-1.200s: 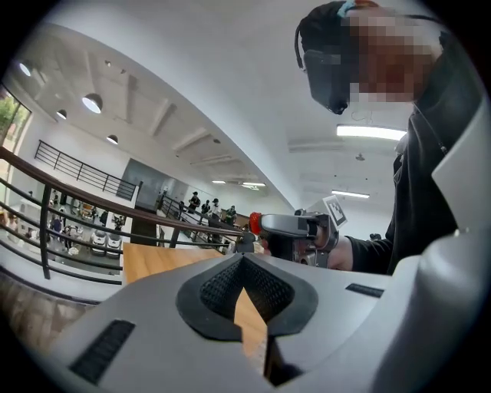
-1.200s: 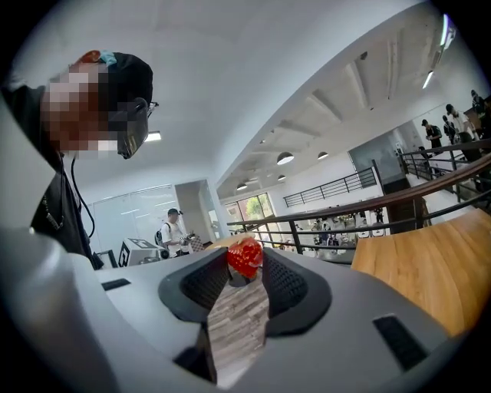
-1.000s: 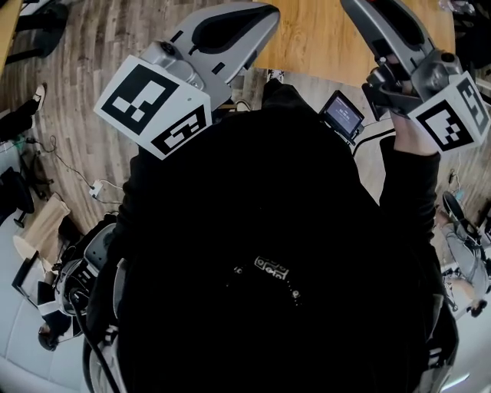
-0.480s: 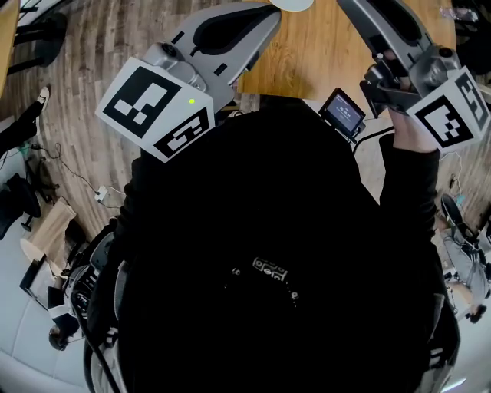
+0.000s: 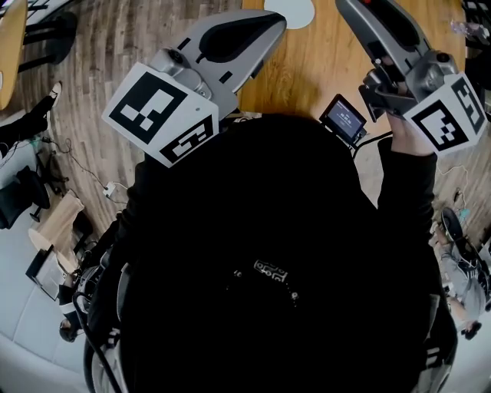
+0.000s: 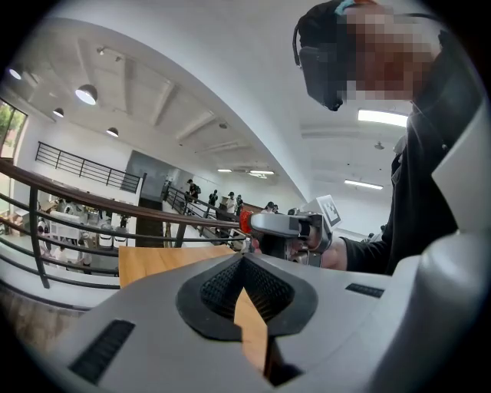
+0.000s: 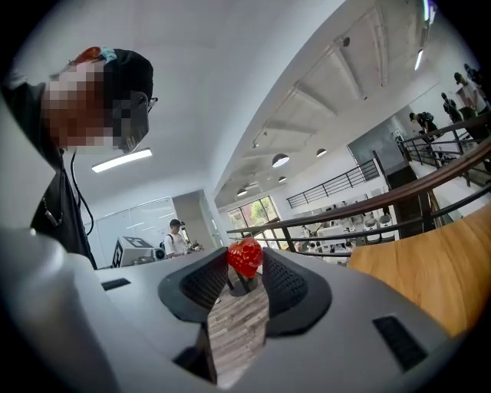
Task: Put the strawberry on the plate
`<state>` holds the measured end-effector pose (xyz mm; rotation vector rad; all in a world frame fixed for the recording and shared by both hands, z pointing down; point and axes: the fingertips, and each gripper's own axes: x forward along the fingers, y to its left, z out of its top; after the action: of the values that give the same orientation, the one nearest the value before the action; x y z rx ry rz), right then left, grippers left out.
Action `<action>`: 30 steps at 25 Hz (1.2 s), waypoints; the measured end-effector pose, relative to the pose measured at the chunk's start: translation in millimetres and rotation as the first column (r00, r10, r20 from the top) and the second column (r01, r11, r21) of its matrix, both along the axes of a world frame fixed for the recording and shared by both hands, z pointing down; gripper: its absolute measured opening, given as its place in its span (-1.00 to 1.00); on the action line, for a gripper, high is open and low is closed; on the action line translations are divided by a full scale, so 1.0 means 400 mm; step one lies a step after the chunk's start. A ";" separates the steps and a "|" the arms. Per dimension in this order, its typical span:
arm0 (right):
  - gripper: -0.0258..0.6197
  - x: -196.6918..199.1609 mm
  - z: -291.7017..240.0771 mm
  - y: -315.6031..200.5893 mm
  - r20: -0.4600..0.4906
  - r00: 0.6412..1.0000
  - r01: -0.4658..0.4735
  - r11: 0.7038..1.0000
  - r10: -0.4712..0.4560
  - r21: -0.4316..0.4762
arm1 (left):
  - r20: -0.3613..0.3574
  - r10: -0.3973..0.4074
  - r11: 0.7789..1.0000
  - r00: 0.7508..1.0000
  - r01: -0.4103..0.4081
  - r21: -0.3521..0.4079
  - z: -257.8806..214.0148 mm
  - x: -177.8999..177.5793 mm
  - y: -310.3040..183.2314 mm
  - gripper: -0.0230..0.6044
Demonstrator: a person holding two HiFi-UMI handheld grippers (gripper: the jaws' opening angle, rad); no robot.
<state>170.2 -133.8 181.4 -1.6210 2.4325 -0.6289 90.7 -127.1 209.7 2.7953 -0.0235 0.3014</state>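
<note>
A red strawberry (image 7: 245, 255) sits pinched between the tips of my right gripper (image 7: 245, 266), which is shut on it and held up in the air. In the left gripper view the same strawberry (image 6: 244, 222) shows as a red spot at the front of the right gripper (image 6: 285, 227). My left gripper (image 6: 244, 262) is shut, its tips touching with nothing between them. A white plate (image 5: 290, 9) lies on the wooden table (image 5: 322, 61) at the top edge of the head view, ahead of and between both grippers. The person's dark torso fills the middle of that view.
A small screen device (image 5: 343, 117) hangs at the table's near edge. Cables and a power strip (image 5: 113, 189) lie on the wood floor at the left. A dark railing (image 7: 360, 203) and several people stand in the background.
The head view has tilted forward: more of the table shows and the white plate has come in at the top edge. Both grippers stay raised, the right one still holding the strawberry.
</note>
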 end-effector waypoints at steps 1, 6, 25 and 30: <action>-0.45 0.010 0.020 0.004 0.010 1.000 -0.002 1.000 0.002 -0.003 | 0.010 0.002 1.000 1.000 -0.002 -0.003 0.017 0.008 0.004 -0.93; -0.45 0.062 0.072 0.014 0.071 0.997 -0.012 1.000 0.014 -0.025 | 0.074 0.008 1.000 0.997 -0.007 -0.020 0.053 0.062 0.005 -0.93; -0.45 0.177 0.149 0.035 0.075 0.990 -0.118 0.991 0.123 -0.056 | 0.122 0.135 0.989 0.983 -0.127 -0.069 0.112 0.153 0.037 -0.93; -0.45 0.152 0.123 0.012 0.038 0.987 -0.154 0.985 0.157 -0.076 | 0.083 0.179 0.981 0.980 -0.172 -0.089 0.093 0.142 -0.011 -0.93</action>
<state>230.9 -128.8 230.6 -1.7834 2.2495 -0.7273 147.6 -131.5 247.0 2.7047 0.2106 0.4619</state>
